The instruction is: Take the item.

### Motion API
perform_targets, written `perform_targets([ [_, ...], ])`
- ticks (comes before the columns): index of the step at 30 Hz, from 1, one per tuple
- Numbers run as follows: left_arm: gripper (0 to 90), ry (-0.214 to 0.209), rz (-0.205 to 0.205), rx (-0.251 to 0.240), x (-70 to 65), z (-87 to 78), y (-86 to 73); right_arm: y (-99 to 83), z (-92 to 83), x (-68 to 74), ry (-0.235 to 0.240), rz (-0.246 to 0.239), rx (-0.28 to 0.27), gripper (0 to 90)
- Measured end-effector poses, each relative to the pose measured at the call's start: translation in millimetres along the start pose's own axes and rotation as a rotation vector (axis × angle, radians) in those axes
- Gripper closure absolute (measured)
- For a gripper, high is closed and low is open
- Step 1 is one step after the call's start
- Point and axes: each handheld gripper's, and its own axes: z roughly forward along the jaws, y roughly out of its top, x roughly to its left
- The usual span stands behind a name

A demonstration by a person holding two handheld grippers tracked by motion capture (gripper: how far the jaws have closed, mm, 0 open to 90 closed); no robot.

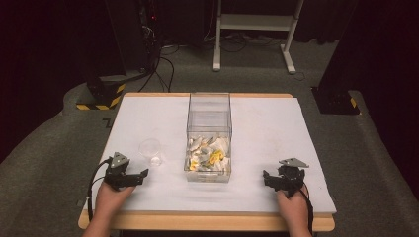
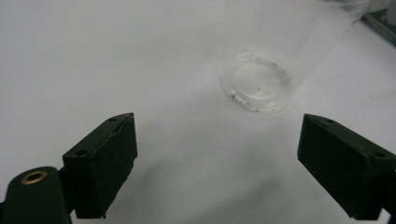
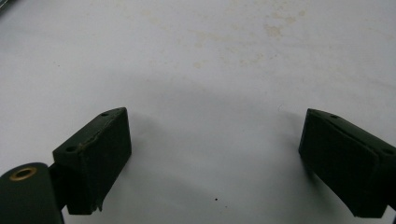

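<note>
High view: both grippers wide open, empty, resting on surface (image 1: 276, 123). Left gripper (image 1: 129, 178) nearest clear cup (image 1: 150, 149); likely next: reach fwd, close on cup.

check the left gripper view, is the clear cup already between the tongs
No, the clear cup stands on the white table ahead of the open left tongs.

Clear plastic cup (image 2: 257, 84) upright on table (image 2: 93, 56)
</note>
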Motion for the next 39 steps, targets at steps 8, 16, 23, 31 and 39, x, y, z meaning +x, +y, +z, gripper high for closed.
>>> perform_targets([
  [8,12.0,-0.013,-0.003,-0.08,-3.4,-14.0,3.6,0.0,0.0,-0.1,0.0,0.0,0.0,9.1],
  [16,12.0,-0.028,0.009,-0.114,-5.5,-18.2,5.2,0.0,0.0,0.1,0.0,0.0,0.0,9.1],
  [23,11.0,-0.041,0.023,-0.138,-10.1,-21.6,7.3,-0.1,0.0,0.2,-0.002,-0.001,0.0,9.1],
  [31,11.0,-0.044,0.024,-0.167,-11.6,-26.4,8.2,-0.1,0.0,0.2,-0.002,-0.001,0.0,9.1],
  [39,11.0,-0.037,0.024,-0.184,-11.8,-28.0,8.2,-0.1,0.0,0.2,-0.002,-0.001,0.0,9.1],
])
